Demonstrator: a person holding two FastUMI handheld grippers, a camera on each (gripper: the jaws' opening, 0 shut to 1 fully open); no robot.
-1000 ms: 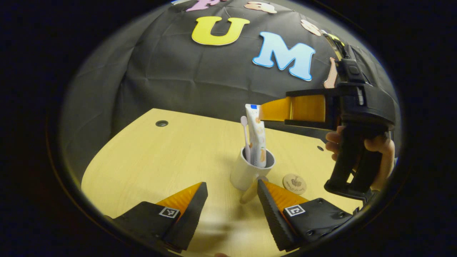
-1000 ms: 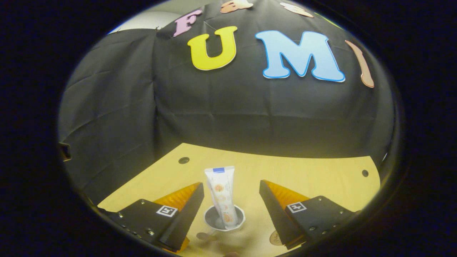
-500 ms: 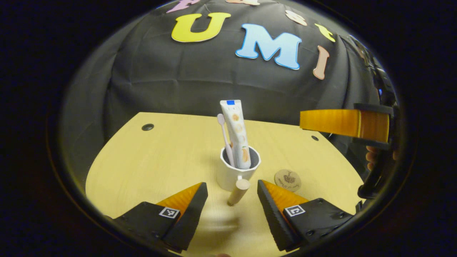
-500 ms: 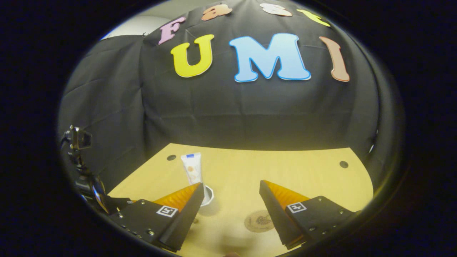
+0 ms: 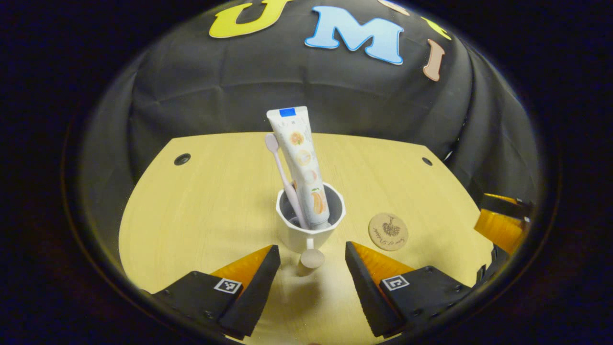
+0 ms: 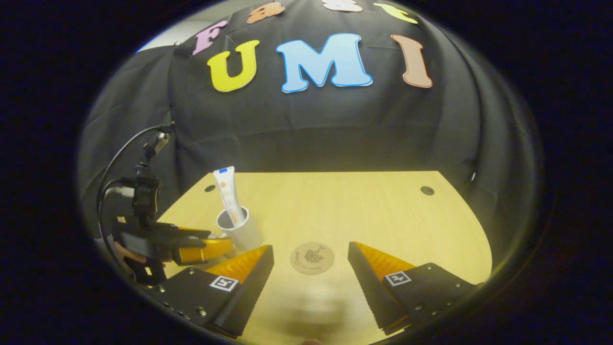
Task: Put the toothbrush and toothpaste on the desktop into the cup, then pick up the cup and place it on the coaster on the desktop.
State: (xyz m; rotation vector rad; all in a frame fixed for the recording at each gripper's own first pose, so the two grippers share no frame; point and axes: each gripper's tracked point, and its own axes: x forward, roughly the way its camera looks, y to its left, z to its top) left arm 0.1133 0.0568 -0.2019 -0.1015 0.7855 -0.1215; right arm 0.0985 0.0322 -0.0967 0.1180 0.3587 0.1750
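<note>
Pale wood-grain laminate forms the desk, with a rounded front edge and small dark round holes near its far corners. Nearest in the left gripper view, the left gripper stands spread, holding nothing, its wedge-shaped fingers flanking the round wooden handle of the cup. The cup is white, smooth and faceted, standing upright on the desk. Inside it lean the toothbrush, slim and pale pink, and the toothpaste, a flat white printed tube. Just right of the cup lies the coaster, a thin round wooden disc, apart from it. In the right gripper view, the right gripper is spread and empty above the coaster. Black creased cloth stands behind.
</note>
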